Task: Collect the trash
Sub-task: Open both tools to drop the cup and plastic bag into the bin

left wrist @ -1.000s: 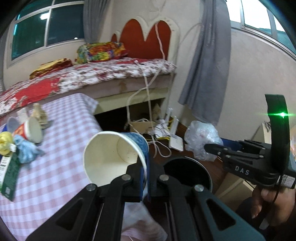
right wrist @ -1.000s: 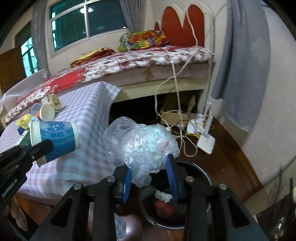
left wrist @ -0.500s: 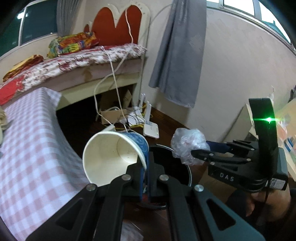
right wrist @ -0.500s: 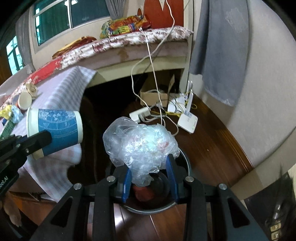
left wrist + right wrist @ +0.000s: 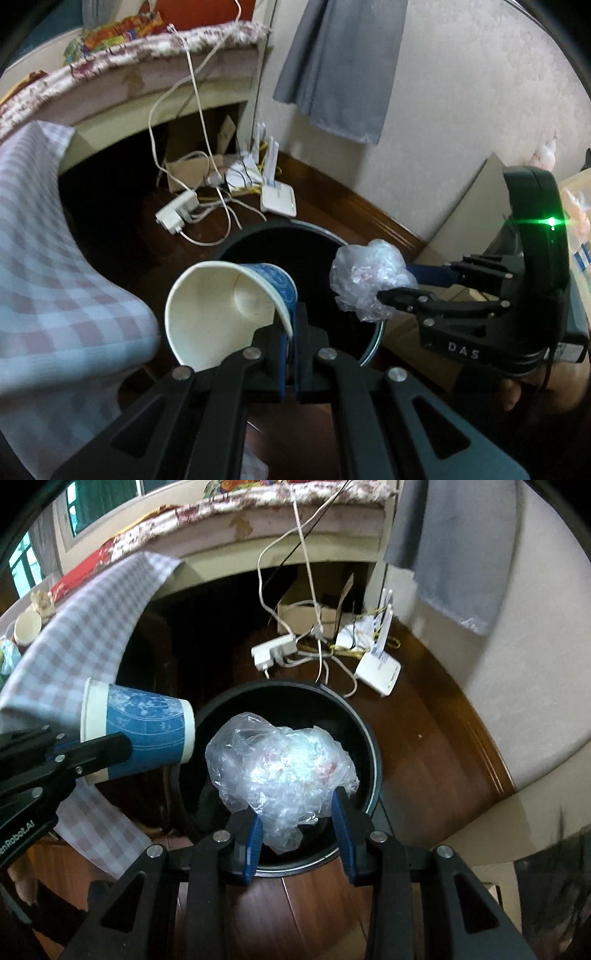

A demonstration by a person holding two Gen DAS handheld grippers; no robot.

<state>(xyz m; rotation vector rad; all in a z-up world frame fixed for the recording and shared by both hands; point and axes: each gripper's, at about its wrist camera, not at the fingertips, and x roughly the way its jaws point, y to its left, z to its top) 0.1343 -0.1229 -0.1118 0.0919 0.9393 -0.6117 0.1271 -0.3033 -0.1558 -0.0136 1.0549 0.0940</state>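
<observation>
A checked cloth draped the desk [image 5: 85, 627] at left, beside a bed and dark wooden floor strewn with white cables. Your left claw [image 5: 291, 332] pinched the rim of a blue-and-white paper cup [image 5: 221, 306], tipped sideways. Your right claw [image 5: 297, 812] clamped a crumpled clear plastic bag [image 5: 280, 768] directly above the round black bin [image 5: 364, 731].

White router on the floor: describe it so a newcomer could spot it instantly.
Start at the round black trash bin on the dark wooden floor. Just beyond its far rim, toward the wall with the grey curtain, lies the flat white plastic router. Unlike the white power strip beside it, it has upright antennas and a green light.
</observation>
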